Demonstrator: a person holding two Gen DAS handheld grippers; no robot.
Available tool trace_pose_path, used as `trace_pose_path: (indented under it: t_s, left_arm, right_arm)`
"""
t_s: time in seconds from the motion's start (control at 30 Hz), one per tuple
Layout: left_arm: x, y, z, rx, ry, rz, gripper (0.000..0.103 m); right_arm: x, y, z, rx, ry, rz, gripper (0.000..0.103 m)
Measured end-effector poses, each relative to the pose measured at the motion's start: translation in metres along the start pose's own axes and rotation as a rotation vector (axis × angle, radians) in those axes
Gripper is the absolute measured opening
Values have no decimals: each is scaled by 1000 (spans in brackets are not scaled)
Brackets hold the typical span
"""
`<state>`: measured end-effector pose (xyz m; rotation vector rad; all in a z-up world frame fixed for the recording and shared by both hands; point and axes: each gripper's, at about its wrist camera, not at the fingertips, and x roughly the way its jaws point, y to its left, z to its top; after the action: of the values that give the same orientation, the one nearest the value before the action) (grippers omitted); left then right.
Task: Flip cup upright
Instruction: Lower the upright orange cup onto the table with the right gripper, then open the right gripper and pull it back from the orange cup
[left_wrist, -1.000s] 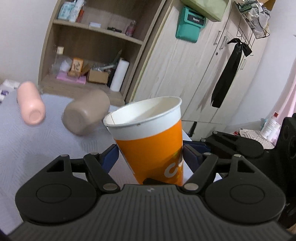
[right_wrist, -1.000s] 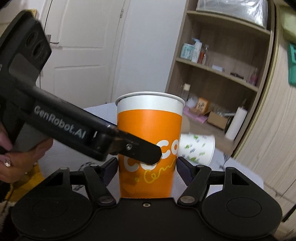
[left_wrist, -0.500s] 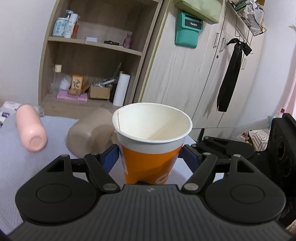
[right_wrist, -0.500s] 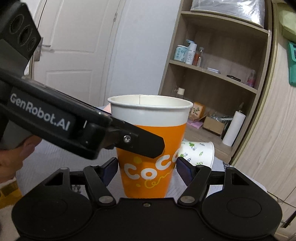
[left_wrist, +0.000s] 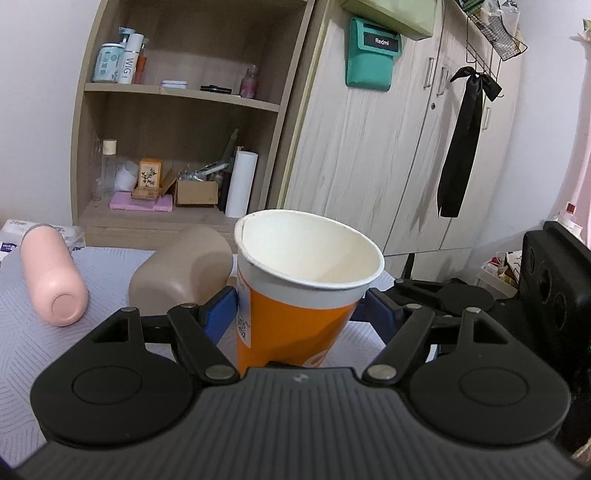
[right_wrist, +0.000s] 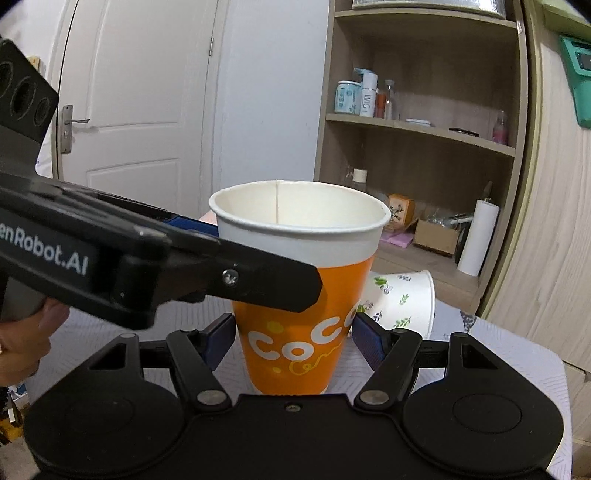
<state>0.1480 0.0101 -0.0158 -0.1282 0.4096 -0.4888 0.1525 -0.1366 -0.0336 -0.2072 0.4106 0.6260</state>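
An orange and white paper cup (right_wrist: 295, 291) stands upright, mouth up, on the grey tablecloth (right_wrist: 480, 347); it also shows in the left wrist view (left_wrist: 295, 295). My left gripper (left_wrist: 299, 314) has its blue pads against the cup's sides and is shut on it. My right gripper (right_wrist: 295, 336) has its blue pads on both sides of the cup's lower body, touching or nearly so. The left gripper's black body (right_wrist: 147, 266) crosses in front of the cup in the right wrist view.
A beige cup (left_wrist: 181, 266) and a pink bottle (left_wrist: 51, 277) lie on their sides on the cloth. A white floral paper cup (right_wrist: 402, 299) lies on its side behind the orange cup. A wooden shelf (left_wrist: 177, 155) and wardrobe (left_wrist: 388, 147) stand behind the table.
The cup has come down from a raised, tilted pose to stand upright on the cloth. Both cameras now look more down into its mouth.
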Motion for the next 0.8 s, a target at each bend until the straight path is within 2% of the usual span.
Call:
trace_pose_path:
  t_s: [0.13, 0.27, 0.43, 0.8]
  left_arm:
    - [-1, -3, -2, -2, -13, 13, 75]
    - [-5, -6, -5, 9, -19, 11, 79]
    - [-4, 0, -8, 9, 33, 8, 80]
    - [-7, 0, -11, -14, 52, -24, 81]
  right_arm:
    - [-1, 2, 0, -15, -6, -11, 75]
    - [-4, 10, -2, -59, -10, -31, 76]
    - [-10, 11, -3, -65, -23, -25, 78]
    - [-14, 11, -2, -49, -23, -32, 79]
